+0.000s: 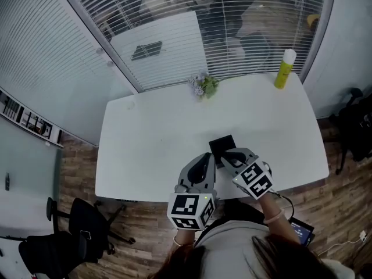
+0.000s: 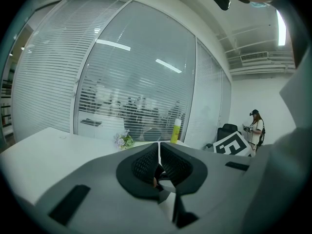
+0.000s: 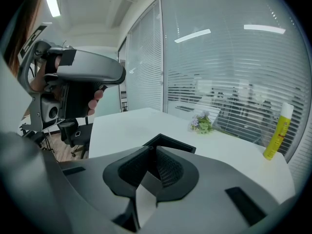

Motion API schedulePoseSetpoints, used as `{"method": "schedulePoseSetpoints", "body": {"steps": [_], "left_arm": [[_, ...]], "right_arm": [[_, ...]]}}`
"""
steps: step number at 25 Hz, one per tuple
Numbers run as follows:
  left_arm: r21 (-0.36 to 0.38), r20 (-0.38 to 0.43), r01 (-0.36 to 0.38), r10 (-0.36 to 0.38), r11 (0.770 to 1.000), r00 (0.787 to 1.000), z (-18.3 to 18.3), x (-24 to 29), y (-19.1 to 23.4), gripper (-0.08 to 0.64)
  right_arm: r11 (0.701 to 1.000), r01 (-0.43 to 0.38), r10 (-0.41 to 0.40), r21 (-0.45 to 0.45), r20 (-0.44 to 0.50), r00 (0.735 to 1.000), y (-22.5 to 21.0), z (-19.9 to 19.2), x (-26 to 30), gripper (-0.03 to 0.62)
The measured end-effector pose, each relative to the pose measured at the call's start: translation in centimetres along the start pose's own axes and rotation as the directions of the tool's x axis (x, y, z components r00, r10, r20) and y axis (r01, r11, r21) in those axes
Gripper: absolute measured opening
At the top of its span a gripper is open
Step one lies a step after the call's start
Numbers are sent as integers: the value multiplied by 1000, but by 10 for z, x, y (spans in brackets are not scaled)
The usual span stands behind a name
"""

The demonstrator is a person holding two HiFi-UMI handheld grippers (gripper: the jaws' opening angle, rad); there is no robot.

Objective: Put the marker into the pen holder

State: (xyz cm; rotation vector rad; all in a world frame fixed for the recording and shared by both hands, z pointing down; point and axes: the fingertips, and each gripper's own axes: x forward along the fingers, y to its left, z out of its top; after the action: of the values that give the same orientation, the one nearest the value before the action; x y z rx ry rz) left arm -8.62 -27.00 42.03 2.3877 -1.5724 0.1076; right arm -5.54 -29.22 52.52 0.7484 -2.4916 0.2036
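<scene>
A black square pen holder (image 1: 221, 145) stands on the white table (image 1: 151, 144) near its front edge. In the right gripper view its dark rim (image 3: 171, 143) shows just past my jaw tips. My right gripper (image 1: 228, 154) is right at the holder's front side, jaws pressed together with nothing seen between them (image 3: 153, 151). My left gripper (image 1: 204, 158) hangs just left of the holder, also shut (image 2: 159, 148), and is raised off the table in the right gripper view (image 3: 83, 72). I see no marker in any view.
At the table's far edge stand a yellow bottle (image 1: 285, 68) and a small bunch of flowers (image 1: 203, 86). Glass walls with blinds close off the back. An office chair (image 1: 75, 228) stands on the floor at front left. A person (image 2: 254, 126) stands far off to the right.
</scene>
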Motion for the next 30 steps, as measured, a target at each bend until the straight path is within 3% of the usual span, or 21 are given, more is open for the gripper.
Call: {"method": "schedulePoseSetpoints", "body": {"steps": [30], "left_arm": [[10,8,19,-19,1000,1000,-2,-13,-12,29]], "right_arm": [[999,24,-24,-30,11,1000,7,-1,-12,114]]}}
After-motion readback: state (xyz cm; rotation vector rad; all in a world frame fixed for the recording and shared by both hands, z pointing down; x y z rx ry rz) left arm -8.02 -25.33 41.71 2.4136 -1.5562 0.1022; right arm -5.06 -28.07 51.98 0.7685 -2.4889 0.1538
